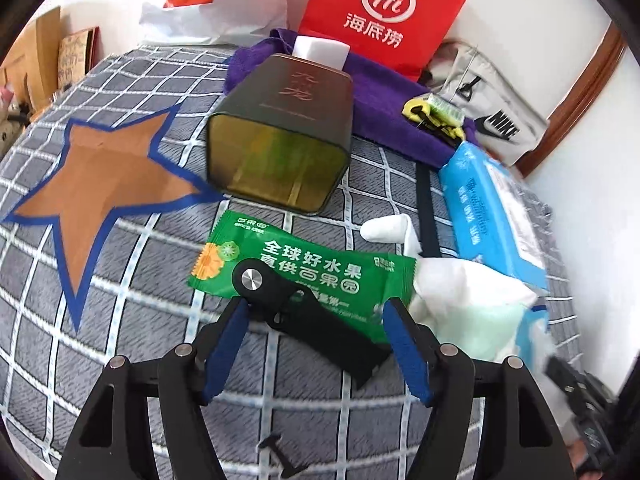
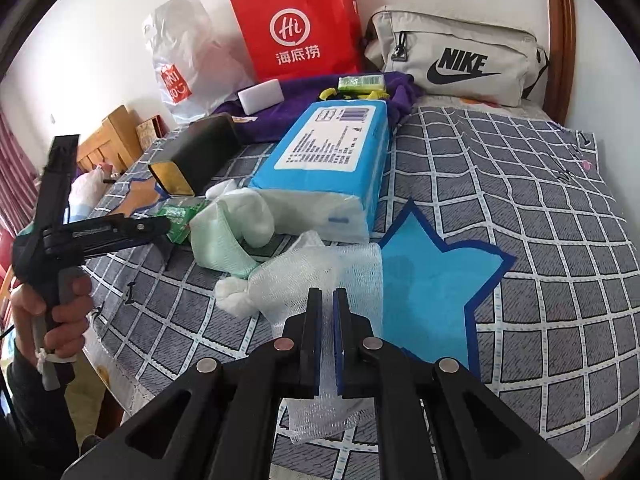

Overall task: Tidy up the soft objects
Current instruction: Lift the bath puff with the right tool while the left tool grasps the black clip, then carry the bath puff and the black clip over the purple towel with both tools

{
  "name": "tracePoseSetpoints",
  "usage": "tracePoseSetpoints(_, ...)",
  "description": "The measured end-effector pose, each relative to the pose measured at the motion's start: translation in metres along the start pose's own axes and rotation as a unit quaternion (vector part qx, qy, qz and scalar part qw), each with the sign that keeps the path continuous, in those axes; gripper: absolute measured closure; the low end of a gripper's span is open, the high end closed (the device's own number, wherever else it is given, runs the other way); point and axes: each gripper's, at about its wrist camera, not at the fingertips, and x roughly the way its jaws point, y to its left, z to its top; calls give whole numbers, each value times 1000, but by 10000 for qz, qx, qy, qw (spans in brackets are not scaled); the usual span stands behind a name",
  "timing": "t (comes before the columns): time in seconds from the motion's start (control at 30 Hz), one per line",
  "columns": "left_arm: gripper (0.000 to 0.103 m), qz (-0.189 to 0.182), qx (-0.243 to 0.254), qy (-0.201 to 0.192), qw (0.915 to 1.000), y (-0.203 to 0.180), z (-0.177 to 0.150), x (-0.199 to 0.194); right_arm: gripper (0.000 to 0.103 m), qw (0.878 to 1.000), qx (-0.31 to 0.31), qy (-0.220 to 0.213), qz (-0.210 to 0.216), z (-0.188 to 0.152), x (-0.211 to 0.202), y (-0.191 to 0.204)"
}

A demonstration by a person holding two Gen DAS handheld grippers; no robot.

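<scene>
My right tongs (image 2: pixel 327 300) are clenched on the white gauze mesh (image 2: pixel 320 272), pinning it flat on the bed (image 2: pixel 540 208) at six o'clock from the blue tissue pack (image 2: pixel 324 152); my left tongs (image 1: pixel 316 312) stand released around the green snack packet (image 1: pixel 304 268), ready to take it

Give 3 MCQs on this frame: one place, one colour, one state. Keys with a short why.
1. The white sponge block lies on:
A. the purple towel
B. the blue star
C. the grey Nike bag

2. The star patch in the left wrist view is:
A. green
B. brown with blue edge
C. red

3. The right gripper is:
A. wide open
B. out of view
C. shut on the white mesh cloth

Keys: 1 A, towel shows under the block. 2 B, brown fill, blue outline. 3 C, fingers pinch the mesh.
</scene>
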Motion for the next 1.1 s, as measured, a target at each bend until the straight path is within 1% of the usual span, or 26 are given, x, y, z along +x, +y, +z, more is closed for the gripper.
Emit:
tracePoseSetpoints(0.07,39,209,94,-62,9997,-5,0,3,99,9999,-62,-100,101,2,-5,0)
tracePoseSetpoints(0.1,53,342,200,-106,9992,-8,-1,5,99,9997,-107,-171,130,4,-10,0)
tracePoseSetpoints(0.13,62,404,259,-115,9988,-9,-1,5,99,9995,-159,-224,147,6,-14,1)
tracePoseSetpoints(0.17,63,439,303,-119,9985,-9,-1,5,99,9993,-214,-268,139,8,-17,1)
tracePoseSetpoints(0.2,67,442,332,-116,9984,-9,-1,4,99,9992,-237,-305,123,10,-19,0)
tracePoseSetpoints(0.23,75,427,351,-107,9984,-7,0,3,99,9991,-248,-332,115,12,-21,-1)
tracePoseSetpoints(0.27,77,343,345,-79,9988,-5,0,1,99,9990,-245,-349,126,14,-23,-2)
tracePoseSetpoints(0.3,78,192,285,-3,9994,0,0,0,99,9988,-234,-384,171,17,-26,-4)
tracePoseSetpoints(0.4,78,56,200,69,9998,7,-3,-6,99,9984,-231,-450,234,23,-30,-6)
tracePoseSetpoints(0.47,78,172,208,77,9996,9,-6,-10,99,9983,-266,-475,202,28,-30,-5)
tracePoseSetpoints(0.5,78,202,225,114,9995,10,-8,-10,99,9983,-264,-474,212,30,-30,-4)
tracePoseSetpoints(0.53,75,194,257,180,9993,9,-8,-8,99,9983,-259,-471,233,32,-29,-4)
tracePoseSetpoints(0.57,76,216,275,186,9992,8,-9,-8,99,9982,-258,-470,252,33,-29,-3)
tracePoseSetpoints(0.63,66,212,347,177,9990,3,-9,-5,99,9982,-281,-457,284,35,-27,0)
tracePoseSetpoints(0.7,67,367,482,51,9982,-3,-11,-2,99,9981,-315,-428,305,37,-25,4)
tracePoseSetpoints(0.8,77,804,892,-95,9927,-14,-15,1,99,9979,-396,-409,315,39,-25,12)
tracePoseSetpoints(0.87,78,664,859,-41,9941,-9,-13,-1,99,9977,-425,-418,326,40,-27,14)
tracePoseSetpoints(0.93,78,416,646,42,9970,0,-9,-6,99,9974,-464,-455,314,43,-30,17)
tracePoseSetpoints(0.97,78,351,564,36,9978,4,-7,-10,99,9973,-477,-471,308,44,-31,18)
tracePoseSetpoints(1.1,78,312,510,-59,9982,10,-5,-27,99,9971,-484,-538,251,52,-35,19)
